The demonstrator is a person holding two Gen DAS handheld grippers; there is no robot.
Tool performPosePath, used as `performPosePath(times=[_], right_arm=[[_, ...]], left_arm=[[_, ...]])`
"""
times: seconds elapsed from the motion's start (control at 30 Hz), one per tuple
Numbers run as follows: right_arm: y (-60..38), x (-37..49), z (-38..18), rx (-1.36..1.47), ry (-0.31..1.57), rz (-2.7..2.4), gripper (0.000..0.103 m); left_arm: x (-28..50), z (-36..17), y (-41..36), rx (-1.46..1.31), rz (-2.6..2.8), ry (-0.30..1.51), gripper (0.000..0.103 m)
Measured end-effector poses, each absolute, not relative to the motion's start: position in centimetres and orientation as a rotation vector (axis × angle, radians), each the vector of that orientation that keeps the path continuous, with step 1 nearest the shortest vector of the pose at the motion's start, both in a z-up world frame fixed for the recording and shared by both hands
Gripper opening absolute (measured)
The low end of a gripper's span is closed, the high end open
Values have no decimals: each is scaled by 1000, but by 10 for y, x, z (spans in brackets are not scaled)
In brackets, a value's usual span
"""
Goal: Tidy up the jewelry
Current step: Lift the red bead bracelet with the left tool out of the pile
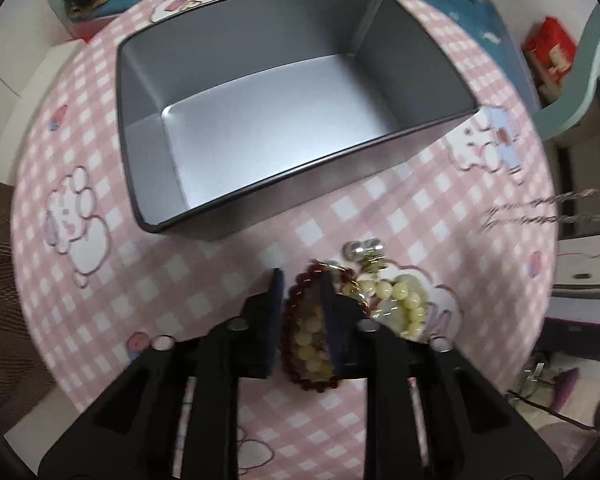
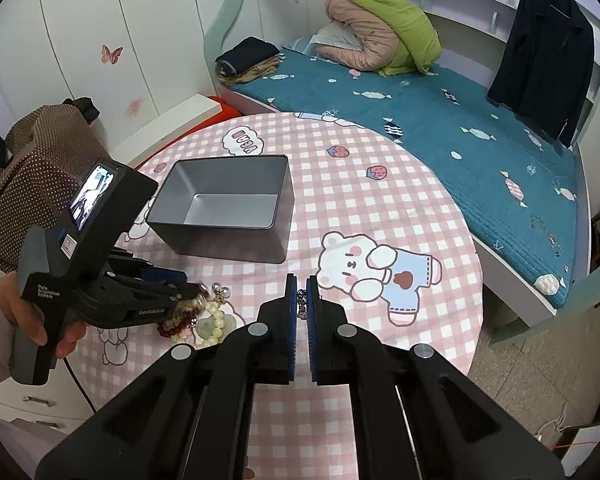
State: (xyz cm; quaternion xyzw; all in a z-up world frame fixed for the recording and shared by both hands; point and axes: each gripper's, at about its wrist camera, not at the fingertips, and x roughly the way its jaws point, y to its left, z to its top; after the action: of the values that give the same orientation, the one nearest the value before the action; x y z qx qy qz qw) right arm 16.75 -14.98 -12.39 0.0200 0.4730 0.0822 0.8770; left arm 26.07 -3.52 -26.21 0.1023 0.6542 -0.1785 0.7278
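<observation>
An empty grey metal tin [image 1: 268,120] stands open on the pink checked round table; it also shows in the right wrist view [image 2: 224,208]. My left gripper [image 1: 302,292] is down over a jewelry pile, its jaws apart around a dark red bead bracelet [image 1: 296,292]. Pale green bead bracelets [image 1: 404,300] and silver beads [image 1: 362,249] lie just right of it. My right gripper [image 2: 301,280] is shut on a thin silver chain [image 2: 301,304], held above the table. That chain shows stretched at the right edge of the left wrist view [image 1: 540,210].
The tablecloth [image 2: 380,208] has bear prints. A bed with a blue cover [image 2: 460,120] and folded clothes [image 2: 248,60] lies behind the table. White wardrobes stand at the left. A person's hand [image 2: 4,312] holds the left gripper's handle.
</observation>
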Motion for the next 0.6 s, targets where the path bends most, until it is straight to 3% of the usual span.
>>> performPosePath(times=[0.27, 0.6], right_arm=[[-150, 168, -129, 48, 999, 191, 3], [-146, 169, -115, 21, 951, 233, 3]], left_arm=[[258, -261, -16, 167, -315, 1435, 7], [242, -203, 15, -3, -347, 1328, 7]])
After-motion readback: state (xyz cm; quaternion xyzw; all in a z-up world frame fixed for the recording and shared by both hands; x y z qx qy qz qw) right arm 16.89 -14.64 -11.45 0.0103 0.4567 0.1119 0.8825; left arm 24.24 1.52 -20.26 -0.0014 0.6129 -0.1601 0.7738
